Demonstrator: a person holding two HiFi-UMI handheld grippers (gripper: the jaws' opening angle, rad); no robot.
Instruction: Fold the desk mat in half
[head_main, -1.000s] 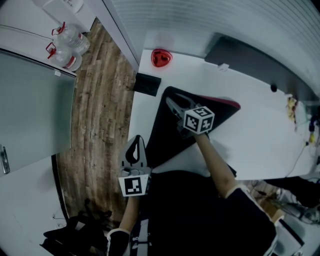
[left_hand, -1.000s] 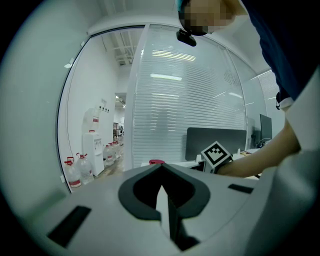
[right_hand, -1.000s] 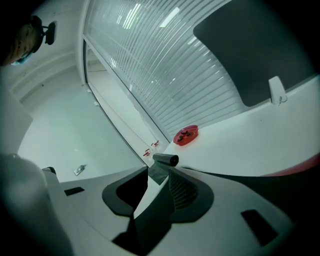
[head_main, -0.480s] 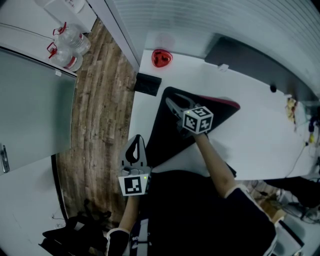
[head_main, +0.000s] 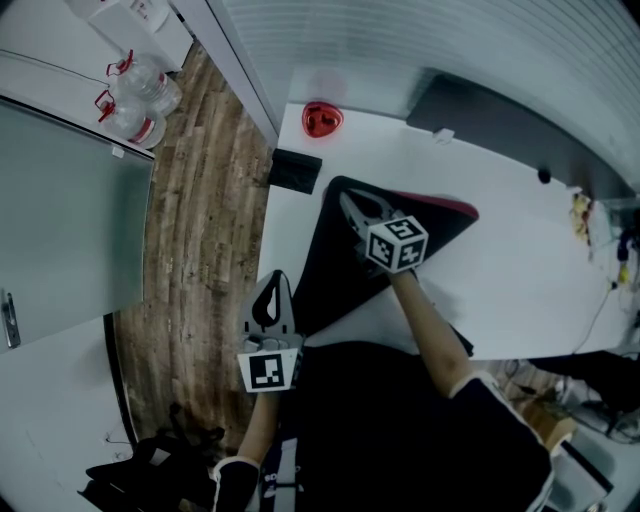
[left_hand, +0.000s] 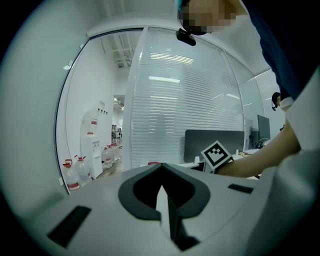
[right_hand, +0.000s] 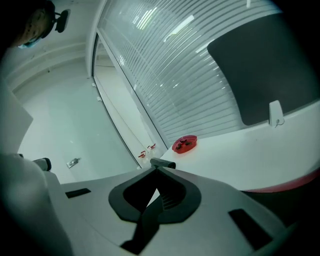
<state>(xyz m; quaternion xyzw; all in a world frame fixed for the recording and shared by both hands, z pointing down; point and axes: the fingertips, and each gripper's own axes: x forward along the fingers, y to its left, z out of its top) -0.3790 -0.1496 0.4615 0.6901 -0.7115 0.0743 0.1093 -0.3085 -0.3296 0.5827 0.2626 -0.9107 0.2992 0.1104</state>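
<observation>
The black desk mat (head_main: 330, 250) lies folded on the white desk (head_main: 520, 260), with its red underside (head_main: 440, 203) showing along the far fold. My right gripper (head_main: 347, 200) sits over the mat's far left corner. Its jaws are shut, and nothing shows between them in the right gripper view (right_hand: 156, 172), where the mat's red edge (right_hand: 292, 184) is at the lower right. The left gripper (head_main: 275, 276) hangs off the desk's near left edge, close to the mat's near corner. It is shut and empty in its own view (left_hand: 161, 172).
A red dish (head_main: 322, 117) stands at the desk's far left corner, and a small black block (head_main: 296, 168) lies by the left edge, just beyond the mat. A dark panel (head_main: 500, 120) lines the back. Water bottles (head_main: 135, 95) stand on the wooden floor to the left.
The right gripper's jaws have come together over the mat's far corner, and its cube has shifted slightly. The left gripper has stayed put.
</observation>
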